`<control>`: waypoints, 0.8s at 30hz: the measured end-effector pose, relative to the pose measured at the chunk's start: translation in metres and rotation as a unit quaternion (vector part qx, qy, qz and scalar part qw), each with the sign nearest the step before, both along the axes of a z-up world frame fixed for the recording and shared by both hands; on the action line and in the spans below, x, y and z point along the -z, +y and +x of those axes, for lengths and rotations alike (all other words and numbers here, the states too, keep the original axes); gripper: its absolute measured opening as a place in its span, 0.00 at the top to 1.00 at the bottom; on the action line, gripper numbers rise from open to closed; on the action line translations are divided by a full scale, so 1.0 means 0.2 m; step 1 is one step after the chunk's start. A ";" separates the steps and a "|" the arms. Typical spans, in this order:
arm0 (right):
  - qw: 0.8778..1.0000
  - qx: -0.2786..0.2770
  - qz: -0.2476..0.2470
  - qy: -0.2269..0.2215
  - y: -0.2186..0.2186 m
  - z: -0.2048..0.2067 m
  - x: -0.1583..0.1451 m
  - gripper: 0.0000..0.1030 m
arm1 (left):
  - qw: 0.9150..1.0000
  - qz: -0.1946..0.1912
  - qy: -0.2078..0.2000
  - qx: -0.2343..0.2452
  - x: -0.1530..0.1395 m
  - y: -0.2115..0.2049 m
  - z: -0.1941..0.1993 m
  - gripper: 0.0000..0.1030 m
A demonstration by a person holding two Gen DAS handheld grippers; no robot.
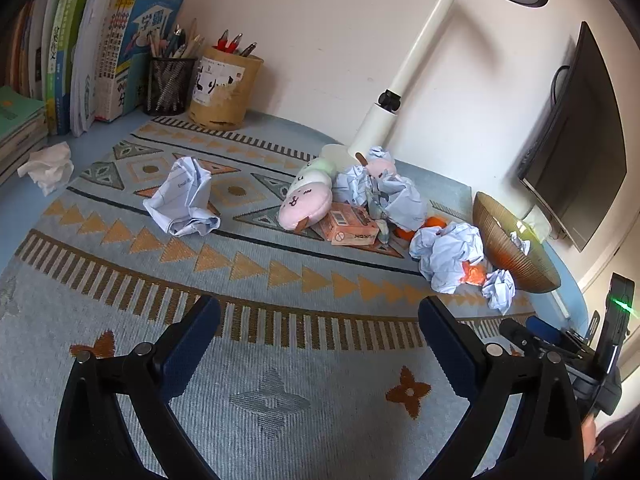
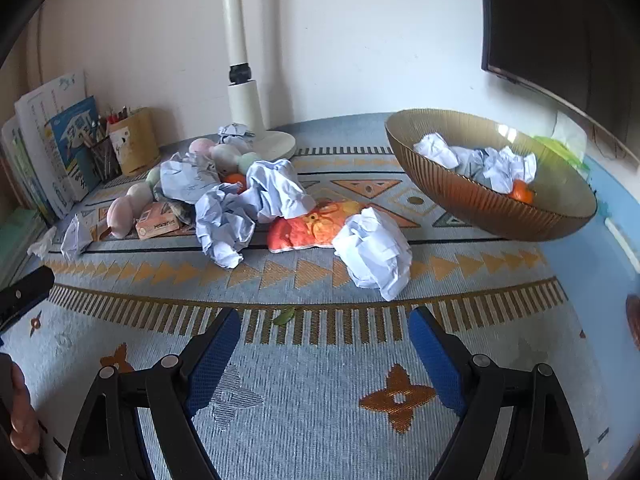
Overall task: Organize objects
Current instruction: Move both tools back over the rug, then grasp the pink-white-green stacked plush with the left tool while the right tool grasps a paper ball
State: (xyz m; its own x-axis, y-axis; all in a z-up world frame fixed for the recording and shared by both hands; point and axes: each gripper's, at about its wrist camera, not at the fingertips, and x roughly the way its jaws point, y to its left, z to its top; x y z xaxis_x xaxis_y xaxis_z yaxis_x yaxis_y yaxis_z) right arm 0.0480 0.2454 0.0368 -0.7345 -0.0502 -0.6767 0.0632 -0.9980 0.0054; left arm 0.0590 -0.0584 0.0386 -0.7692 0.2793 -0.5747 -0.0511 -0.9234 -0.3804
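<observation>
Crumpled paper balls lie on a patterned mat (image 1: 120,344): one alone at the left (image 1: 184,200), several in a pile (image 1: 448,252) by a plush toy (image 1: 306,200) and a small orange box (image 1: 350,226). In the right wrist view a paper ball (image 2: 374,252) lies just ahead, beside an orange wrapper (image 2: 316,226). A brown ribbed bowl (image 2: 452,188) holds paper balls and an orange. My left gripper (image 1: 320,320) is open and empty above the mat. My right gripper (image 2: 324,332) is open and empty, short of the near paper ball.
A white lamp base (image 2: 264,136) stands at the back by the wall. Books (image 1: 80,60) and two pen holders (image 1: 224,88) line the back left. A white tissue (image 1: 50,166) lies near the books. A dark monitor (image 1: 580,140) hangs at the right.
</observation>
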 end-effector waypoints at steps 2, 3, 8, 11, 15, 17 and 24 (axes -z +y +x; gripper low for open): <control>1.000 -0.001 0.002 -0.001 0.00 0.00 0.00 0.17 | 1.000 0.001 -0.001 0.001 0.00 0.00 0.00 0.04; 1.000 -0.001 0.001 -0.001 0.00 0.00 0.00 0.17 | 1.000 0.001 -0.001 0.001 0.00 0.00 0.00 0.04; 1.000 0.008 -0.014 0.003 0.03 0.00 0.00 0.17 | 1.000 -0.006 0.010 -0.014 -0.02 -0.01 0.03 0.04; 0.999 0.033 -0.013 0.008 0.06 -0.01 -0.02 0.17 | 1.000 0.005 0.017 -0.022 -0.07 -0.03 0.02 0.04; 0.998 0.034 -0.045 0.009 0.13 -0.05 -0.07 0.17 | 1.000 0.002 0.021 -0.004 -0.22 -0.03 -0.14 0.04; 0.998 0.044 -0.040 0.010 0.17 -0.09 -0.09 0.17 | 1.000 -0.013 0.014 0.009 -0.28 -0.01 -0.25 0.04; 0.998 0.001 -0.053 -0.039 0.25 -0.29 -0.04 0.17 | 0.995 0.009 -0.095 0.017 -0.08 -0.02 -0.77 0.15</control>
